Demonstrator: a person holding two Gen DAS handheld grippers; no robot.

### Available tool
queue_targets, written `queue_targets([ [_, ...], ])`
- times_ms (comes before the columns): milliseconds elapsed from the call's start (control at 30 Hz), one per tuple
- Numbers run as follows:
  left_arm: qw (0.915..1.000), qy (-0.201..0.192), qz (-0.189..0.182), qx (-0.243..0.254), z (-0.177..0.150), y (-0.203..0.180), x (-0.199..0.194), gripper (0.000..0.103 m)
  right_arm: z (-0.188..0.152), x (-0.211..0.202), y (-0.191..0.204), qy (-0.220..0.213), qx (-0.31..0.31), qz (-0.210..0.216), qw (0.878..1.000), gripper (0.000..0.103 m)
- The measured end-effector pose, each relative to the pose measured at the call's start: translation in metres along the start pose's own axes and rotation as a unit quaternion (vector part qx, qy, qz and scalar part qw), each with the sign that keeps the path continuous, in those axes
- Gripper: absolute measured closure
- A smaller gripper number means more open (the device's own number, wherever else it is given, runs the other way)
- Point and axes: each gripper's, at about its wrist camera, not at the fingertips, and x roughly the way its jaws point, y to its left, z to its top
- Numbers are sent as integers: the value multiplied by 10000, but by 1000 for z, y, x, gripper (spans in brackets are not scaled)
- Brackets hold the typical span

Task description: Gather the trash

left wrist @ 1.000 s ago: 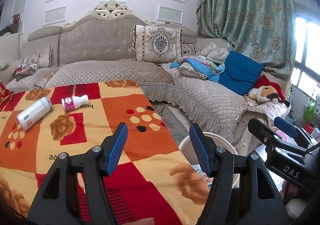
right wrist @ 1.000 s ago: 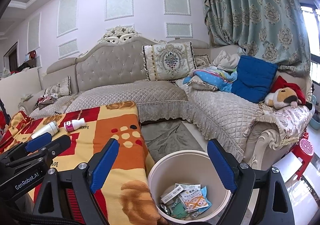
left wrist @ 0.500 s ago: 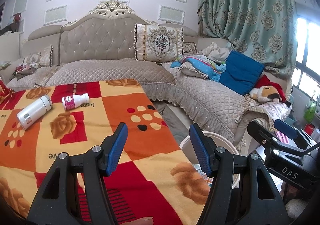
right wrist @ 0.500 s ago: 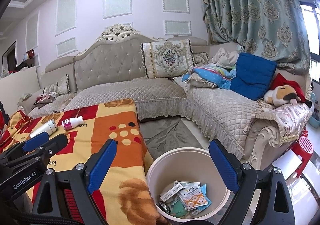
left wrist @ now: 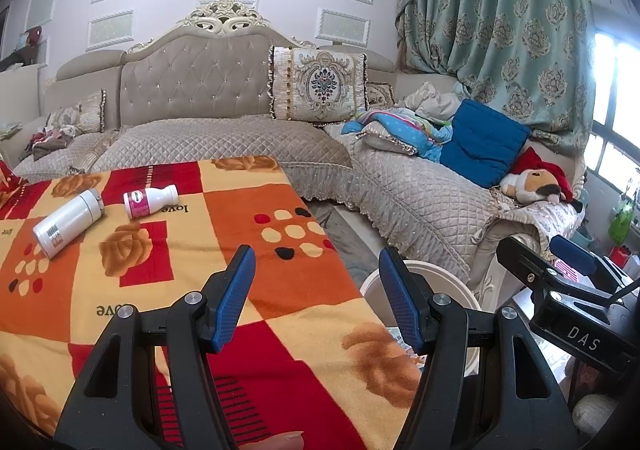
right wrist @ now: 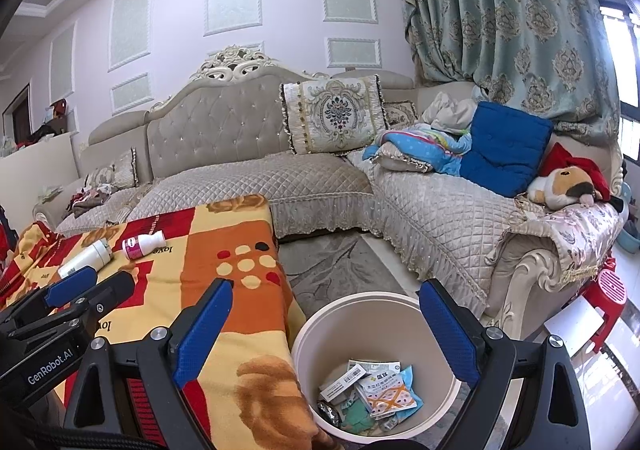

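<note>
A white bottle (left wrist: 68, 221) and a small pink-labelled bottle (left wrist: 150, 200) lie on their sides on the red and orange blanket (left wrist: 248, 218), far left. Both bottles show in the right wrist view, the white bottle (right wrist: 86, 258) and the pink-labelled one (right wrist: 144, 244). My left gripper (left wrist: 316, 282) is open and empty above the blanket's near right part. My right gripper (right wrist: 324, 318) is open and empty above the white bin (right wrist: 320, 326), which holds several wrappers (right wrist: 376, 390).
A grey quilted corner sofa (right wrist: 420, 206) runs behind and to the right, with cushions, a blue pillow (right wrist: 504, 146) and a plush toy (right wrist: 564, 182). A grey rug (right wrist: 340, 270) lies between blanket and sofa. A red stool (right wrist: 608, 298) stands at the right.
Both grippers have drifted only slightly; the right wrist view has shifted a little so the bin sits lower and nearer. Both stay open and empty.
</note>
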Motion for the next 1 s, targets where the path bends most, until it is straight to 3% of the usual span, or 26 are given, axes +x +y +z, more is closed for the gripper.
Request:
queue_targets([
  [1000,10000,75,25,8,-6,2,3,40,-5,2,-5,62,99,-37,9999,9],
])
